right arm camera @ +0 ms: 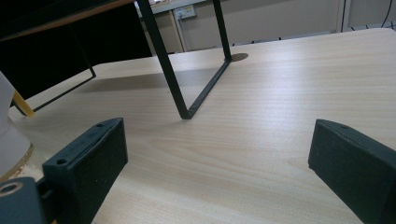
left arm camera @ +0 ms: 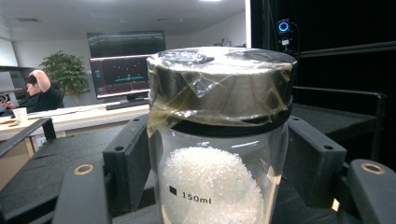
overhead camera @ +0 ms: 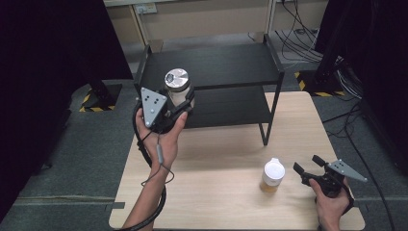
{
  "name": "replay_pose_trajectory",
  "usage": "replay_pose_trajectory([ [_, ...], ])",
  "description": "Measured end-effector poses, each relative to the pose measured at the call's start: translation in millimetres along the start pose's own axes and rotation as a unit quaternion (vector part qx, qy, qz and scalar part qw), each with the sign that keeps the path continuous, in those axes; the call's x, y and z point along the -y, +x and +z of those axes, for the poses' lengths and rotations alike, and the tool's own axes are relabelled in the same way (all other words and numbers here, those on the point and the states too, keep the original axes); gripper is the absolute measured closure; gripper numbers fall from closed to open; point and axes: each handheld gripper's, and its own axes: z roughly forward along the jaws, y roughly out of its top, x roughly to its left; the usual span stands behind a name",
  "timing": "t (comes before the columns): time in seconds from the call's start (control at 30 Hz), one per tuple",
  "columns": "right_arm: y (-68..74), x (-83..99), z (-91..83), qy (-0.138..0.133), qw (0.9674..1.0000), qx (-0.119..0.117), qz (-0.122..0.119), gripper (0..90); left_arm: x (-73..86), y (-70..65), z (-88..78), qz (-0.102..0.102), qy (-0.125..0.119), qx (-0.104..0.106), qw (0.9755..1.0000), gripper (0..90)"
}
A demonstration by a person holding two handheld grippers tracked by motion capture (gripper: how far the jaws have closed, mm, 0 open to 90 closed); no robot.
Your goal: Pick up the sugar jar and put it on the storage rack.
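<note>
Your left gripper (overhead camera: 179,103) is clamping a glass jar (left arm camera: 219,140) of white crystals, holding it up in front of the black shelf (overhead camera: 211,67). Your right gripper (overhead camera: 310,168) is sitting wide open and empty just above the table (overhead camera: 221,192), beside a white-capped bottle (overhead camera: 273,175).

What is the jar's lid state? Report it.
Shut. The jar in the left tool wears a silver lid seated on its neck, with film stretched over it.
</note>
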Motion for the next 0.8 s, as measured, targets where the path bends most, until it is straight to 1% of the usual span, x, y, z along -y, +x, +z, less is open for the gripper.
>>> replay_pose_trajectory([
  [0.1,-0.2,0.0,0.0,0.0,1.0,0.0,0.001,4.9,-3.5,2.5,2.5,-0.002,0.0,-0.005,1.0,31.0],
  [0.17,-0.3,-0.1,0.0,0.0,1.0,-0.001,0.001,4.9,-6.1,5.2,4.1,-0.007,-0.002,-0.004,1.0,31.0],
  [0.43,-0.1,-0.2,0.1,0.001,1.0,0.0,0.0,5.0,-17.6,8.2,10.4,-0.005,0.0,-0.014,0.9999,31.0],
  [0.7,-0.4,-0.2,0.0,0.0,1.0,-0.001,0.0,5.0,-30.8,11.1,23.6,-0.006,0.005,-0.031,0.9995,31.0],
  [0.8,-0.5,-0.3,0.1,0.001,1.0,-0.001,0.0,5.0,-34.6,12.0,28.8,-0.003,0.009,-0.037,0.9993,31.0],
])
